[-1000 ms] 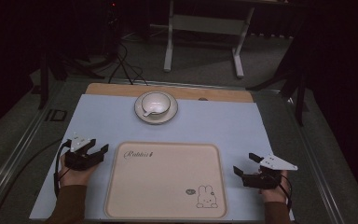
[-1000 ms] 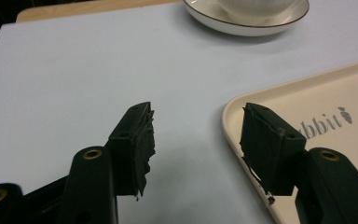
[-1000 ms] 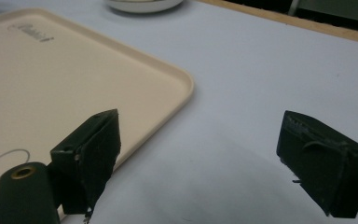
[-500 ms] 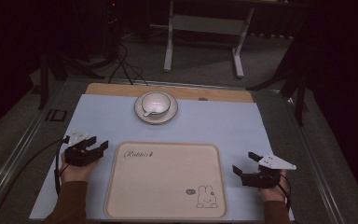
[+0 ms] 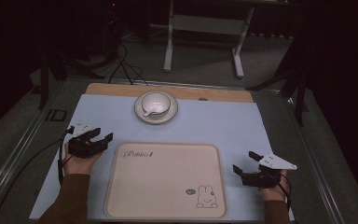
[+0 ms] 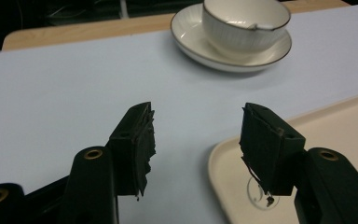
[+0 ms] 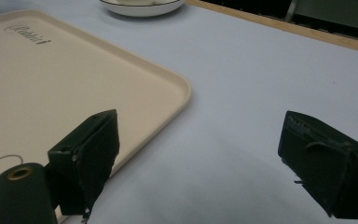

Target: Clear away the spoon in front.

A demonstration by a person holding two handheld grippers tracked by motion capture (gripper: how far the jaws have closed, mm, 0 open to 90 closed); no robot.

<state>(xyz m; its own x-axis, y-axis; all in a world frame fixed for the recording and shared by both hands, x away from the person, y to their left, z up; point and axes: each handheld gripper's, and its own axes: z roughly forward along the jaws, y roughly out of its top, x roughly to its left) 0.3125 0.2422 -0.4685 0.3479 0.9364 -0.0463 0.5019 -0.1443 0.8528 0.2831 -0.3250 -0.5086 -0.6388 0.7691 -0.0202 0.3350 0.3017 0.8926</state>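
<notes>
Tray: cream, rounded corners, lying flat on the pale blue sheet that covers the worktop, at the near middle between your two hands. It carries the script "Rabbit" near its far left corner and a small rabbit drawing near its near right corner. Nothing lies on it.

Your left gripper sits just beside the tray's left edge, toward the far left corner, with your left hand under it. Its jaws stand well apart and hold nothing. In the left gripper view the left gripper has one jaw over the blue sheet and the other over the tray's corner; whether that jaw touches the tray you cannot tell.

Your right gripper sits just beside the tray's right edge, lower down that side. Its jaws stand wide apart, empty. In the right gripper view the right gripper has one jaw over the tray's edge and the other over bare blue sheet.

Cup: white, ribbed, standing upright on a white saucer at the far middle of the sheet, well apart from tray and both grippers. In the left gripper view the cup shows a dark rim line.

A cable trails from the left gripper off the worktop's left side.
</notes>
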